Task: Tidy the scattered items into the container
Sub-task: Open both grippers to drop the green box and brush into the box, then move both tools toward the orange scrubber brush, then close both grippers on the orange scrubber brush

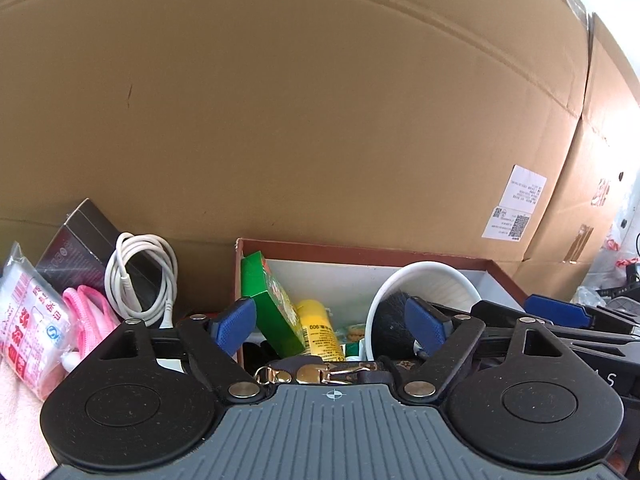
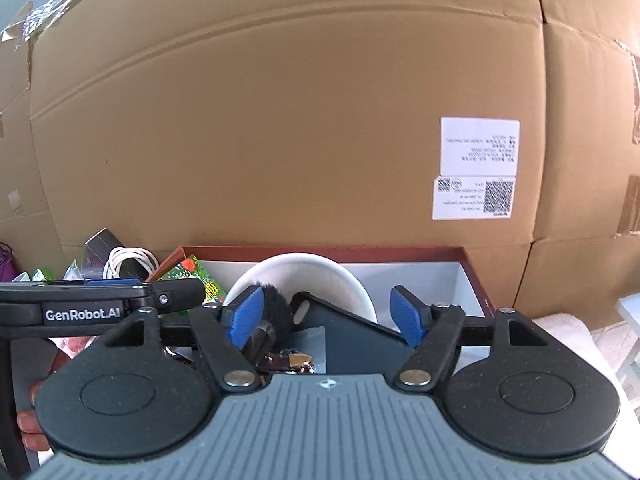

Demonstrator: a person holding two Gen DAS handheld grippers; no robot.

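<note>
Left gripper [image 1: 330, 322]: jaws spread, nothing between the 2 blue pads, poised over the near-left part of the red-rimmed box [image 1: 360, 251]. Right gripper [image 2: 328, 314]: jaws likewise spread and empty, over the box's middle; the left unit's side, lettered "GenRobot.AI", crosses the right wrist view at left. Inside the box: a green packet [image 1: 272, 304] leaning on the left wall, a yellow bottle [image 1: 322, 334] whose label reads "909" upside down, a white bowl [image 1: 424, 280] with a black furry item [image 1: 390, 324] in it, and a strap with gold clasps [image 1: 316, 374] nearest the left gripper. Still outside, left of the box: a coiled white cable [image 1: 140, 276], a dark carton [image 1: 84, 248], pink cord [image 1: 90, 312], and a red-printed bag [image 1: 28, 320]. A cardboard wall [image 1: 300, 100] bearing QR labels [image 2: 476, 168] stands close behind the box; the box's right portion shows bare floor.
</note>
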